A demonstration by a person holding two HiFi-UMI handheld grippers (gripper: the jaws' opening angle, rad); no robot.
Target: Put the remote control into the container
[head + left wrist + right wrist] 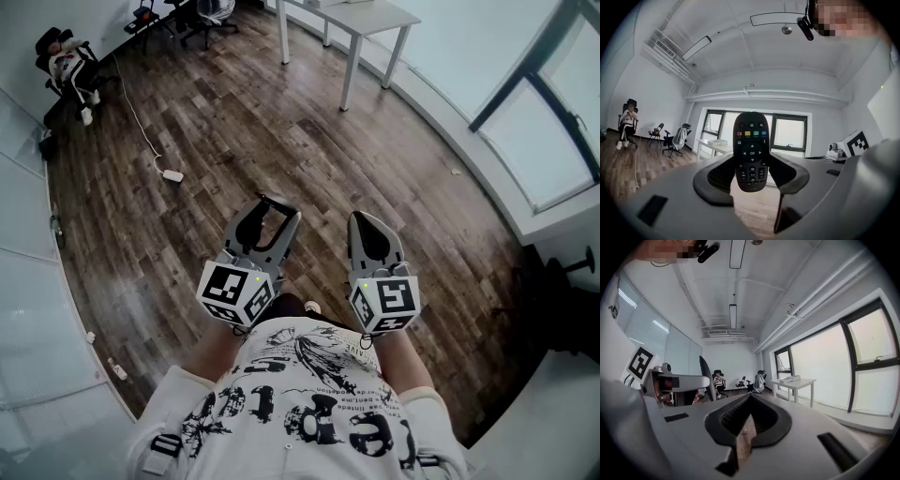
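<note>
Where the task stands: early by my reading. The remote control (751, 150) is lifted off any surface but not yet in a container.
Remote control: upright between the jaws of the left gripper (277, 208), buttons facing that gripper's camera. Its lower end sits down between the pads and its upper end sticks out past the jaw tips.
Left gripper: clamped on the remote control's two long sides, with the jaws standing wide around it. It is held out in front of the person's body, above the wooden floor (281, 122).
Right gripper (366, 220): clenched, tips together, nothing between them. It is level with the left gripper and apart from it.
Container: in no view, so I cannot say where it stands or how far off it is.
Room: a white table (356, 14) stands well away by the windows (790, 133). Office chairs (677, 140) and a seated person (627, 124) are at the far end, and none of them is near the grippers.
Done: the pick-up, judging by the firm hold in mid-air.
Left to do: bring the container into sight, carry the remote control over it, lower it inside and let go.
Right gripper's part: none apparent yet. It is free to steady the container if needed.
</note>
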